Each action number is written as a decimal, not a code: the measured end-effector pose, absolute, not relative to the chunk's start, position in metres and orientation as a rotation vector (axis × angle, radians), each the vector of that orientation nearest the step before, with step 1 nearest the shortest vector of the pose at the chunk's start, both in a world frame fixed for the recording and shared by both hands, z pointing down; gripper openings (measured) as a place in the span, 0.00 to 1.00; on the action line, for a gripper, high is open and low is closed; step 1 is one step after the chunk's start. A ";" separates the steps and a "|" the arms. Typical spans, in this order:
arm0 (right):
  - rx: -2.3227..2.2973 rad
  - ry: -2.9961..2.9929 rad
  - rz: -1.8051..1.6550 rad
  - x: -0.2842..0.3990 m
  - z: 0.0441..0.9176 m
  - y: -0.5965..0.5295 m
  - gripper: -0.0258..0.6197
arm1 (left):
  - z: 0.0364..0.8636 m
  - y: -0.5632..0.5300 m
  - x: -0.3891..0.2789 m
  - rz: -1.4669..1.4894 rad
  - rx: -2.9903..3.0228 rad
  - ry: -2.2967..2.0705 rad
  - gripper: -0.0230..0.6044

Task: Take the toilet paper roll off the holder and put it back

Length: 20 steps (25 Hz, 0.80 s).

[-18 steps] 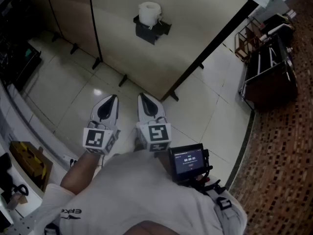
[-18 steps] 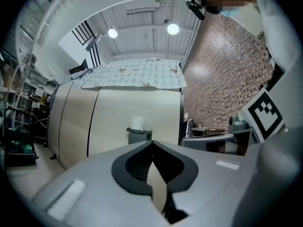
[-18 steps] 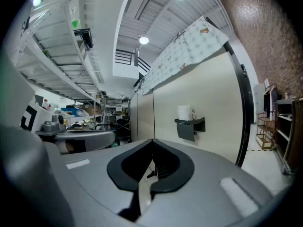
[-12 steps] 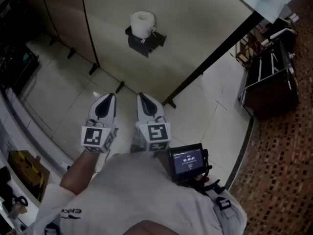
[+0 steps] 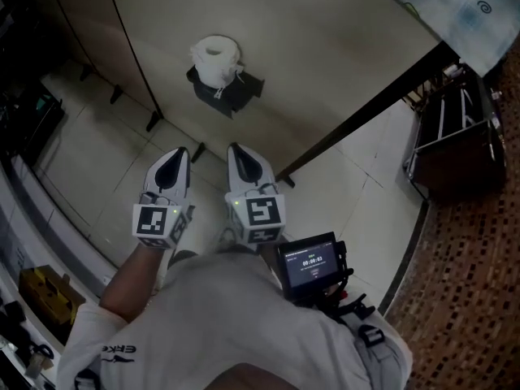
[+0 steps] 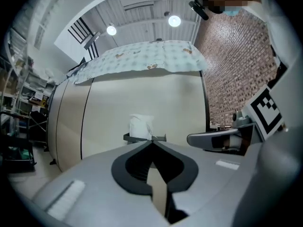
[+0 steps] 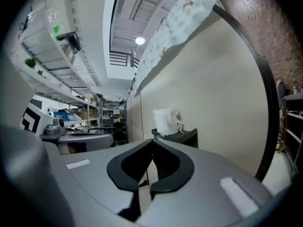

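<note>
The toilet paper roll (image 5: 216, 59) sat upright on its dark holder (image 5: 226, 94) on the beige partition (image 5: 325, 55), well apart from both tools; the left gripper (image 5: 180, 153) and right gripper (image 5: 236, 149) pointed toward it side by side, jaws pressed together and empty, apparently because no grasp was due yet.

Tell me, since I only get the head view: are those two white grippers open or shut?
Observer: Both are shut and empty. The left gripper and right gripper each show their jaw tips meeting in their own views.
Operator: Are they aimed at the roll?
Observer: The left one is. In the left gripper view the roll on its holder sits straight ahead, just above the tips.
Operator: What's off to the side?
Observer: The right gripper view shows shelves running along its left.
</note>
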State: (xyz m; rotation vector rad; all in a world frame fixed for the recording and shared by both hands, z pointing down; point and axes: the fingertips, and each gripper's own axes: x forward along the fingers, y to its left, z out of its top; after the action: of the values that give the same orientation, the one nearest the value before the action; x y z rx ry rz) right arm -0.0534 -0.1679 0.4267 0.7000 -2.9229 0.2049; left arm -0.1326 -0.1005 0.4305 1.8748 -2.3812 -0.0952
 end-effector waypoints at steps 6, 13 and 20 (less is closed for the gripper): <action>0.738 -2.908 0.218 -0.075 0.433 -0.198 0.06 | 0.431 -0.134 -0.154 -0.097 1.917 -2.356 0.04; 0.871 -2.860 0.171 -0.108 0.432 -0.220 0.06 | 0.429 -0.163 -0.195 -0.118 2.017 -2.280 0.04; 1.041 -2.791 0.145 -0.143 0.430 -0.236 0.06 | 0.427 -0.188 -0.235 -0.127 2.159 -2.156 0.04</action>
State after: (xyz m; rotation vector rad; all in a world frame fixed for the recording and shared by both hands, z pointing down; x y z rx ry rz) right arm -0.1427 -0.2355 0.4296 1.0409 -2.7909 0.1447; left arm -0.2348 -0.1881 0.4272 2.1595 -2.1559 -0.1271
